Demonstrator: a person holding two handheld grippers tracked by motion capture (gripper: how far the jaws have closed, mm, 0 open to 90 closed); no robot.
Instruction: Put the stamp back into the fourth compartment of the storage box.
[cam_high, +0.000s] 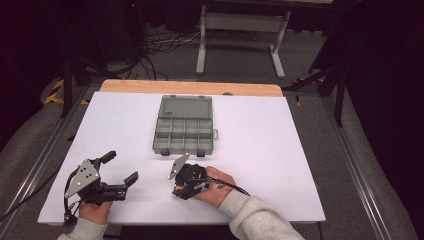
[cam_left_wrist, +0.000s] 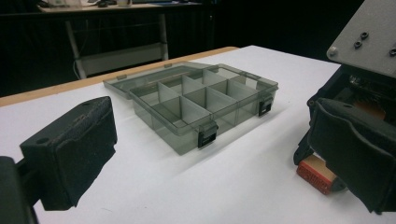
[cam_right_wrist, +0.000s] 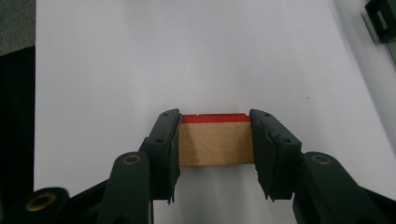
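The wooden stamp block (cam_right_wrist: 215, 143), red rubber along its far edge, sits low and centre in the right gripper view, clamped from both sides by the right gripper (cam_right_wrist: 215, 149) on the white table (cam_high: 280, 150). In the high view that gripper is at lower centre, just below the open compartment box (cam_high: 184, 131). The grip looks square, so I'd lift it straight up before carrying it toward the box, keeping it level and choosing one cell. The left gripper (cam_high: 120, 167), lower left, has its jaws spread apart on nothing and should keep clear.
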